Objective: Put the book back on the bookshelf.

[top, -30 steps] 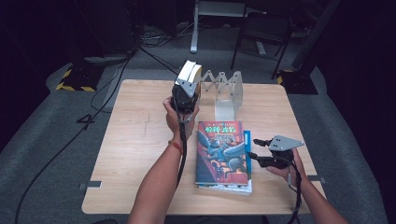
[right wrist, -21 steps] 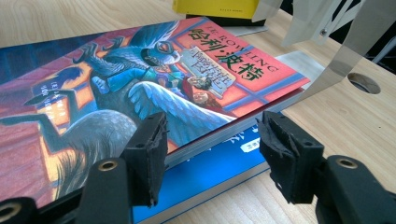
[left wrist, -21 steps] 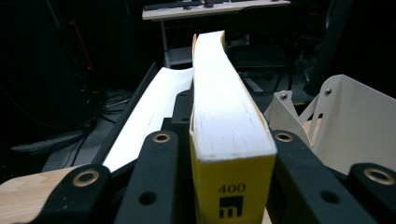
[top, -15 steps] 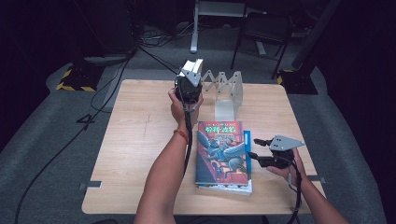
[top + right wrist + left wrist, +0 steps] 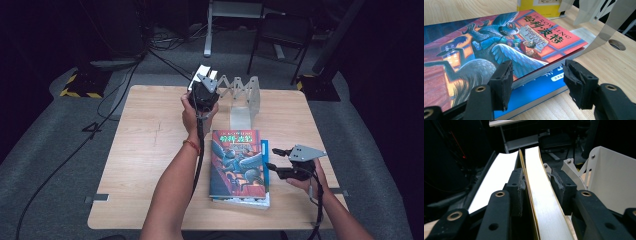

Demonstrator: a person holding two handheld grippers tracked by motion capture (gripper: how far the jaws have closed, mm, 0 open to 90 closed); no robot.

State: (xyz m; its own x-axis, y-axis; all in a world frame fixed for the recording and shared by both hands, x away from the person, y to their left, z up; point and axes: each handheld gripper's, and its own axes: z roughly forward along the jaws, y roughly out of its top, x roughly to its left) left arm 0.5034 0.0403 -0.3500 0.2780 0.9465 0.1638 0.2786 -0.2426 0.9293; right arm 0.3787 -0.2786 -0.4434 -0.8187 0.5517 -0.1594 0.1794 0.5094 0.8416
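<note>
A: Where the room goes dark past the edges, what does the table look like?

B: Pale wood, on grey carpet, with cables trailing over the floor and black-and-yellow tape at the far left. A folding metal bookstand sits at the table's far side.

A: And the left gripper?

B: It is raised at the stand's left end, around a book standing on edge. Its jaws have just been opening; in the left gripper view the left pad lies against the book, while a narrow gap shows at the right pad. A second white book stands just left of it, and the stand's plate is to the right.

A: The right gripper?

B: It rests low at the table's near right, jaws partly apart and holding nothing. A stack of two books lies flat just in front: the red one on a blue one, whose corner reaches between the pads without touching them.
</note>
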